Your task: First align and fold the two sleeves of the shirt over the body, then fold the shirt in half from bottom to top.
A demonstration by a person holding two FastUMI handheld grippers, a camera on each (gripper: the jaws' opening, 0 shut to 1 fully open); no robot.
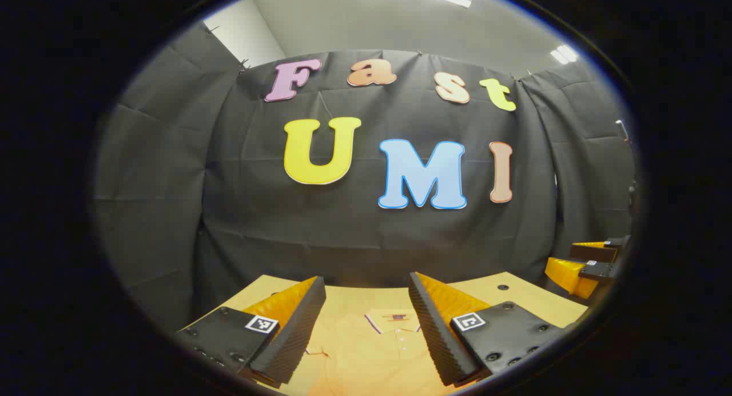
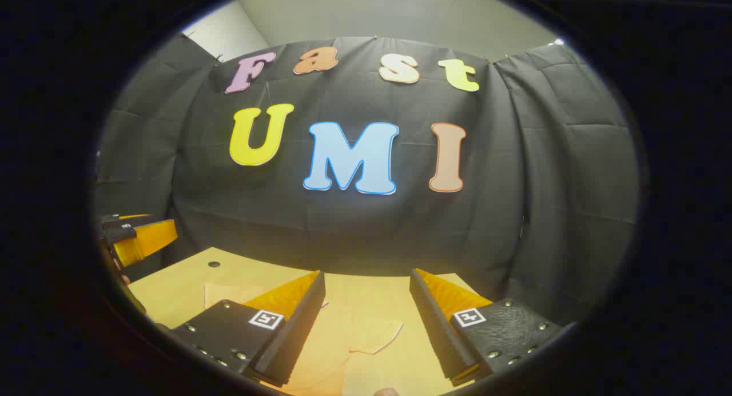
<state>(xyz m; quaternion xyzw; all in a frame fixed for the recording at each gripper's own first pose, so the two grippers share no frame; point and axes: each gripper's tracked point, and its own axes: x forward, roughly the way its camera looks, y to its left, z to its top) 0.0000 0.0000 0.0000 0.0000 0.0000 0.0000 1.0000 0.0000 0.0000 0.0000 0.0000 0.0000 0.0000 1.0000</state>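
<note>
Left gripper view shows one shirt [image 1: 372, 350], lying flat on the table [image 1: 532, 299] with its collar just beyond the left gripper [image 1: 366, 327]; this gripper hovers above it with the two fingers wide apart and nothing between them. In the right gripper view, the right gripper [image 2: 366, 321] also hangs over the shirt, above one sleeve [image 2: 372, 336], its fingers apart too. The other gripper is visible farther off at the side.
</note>
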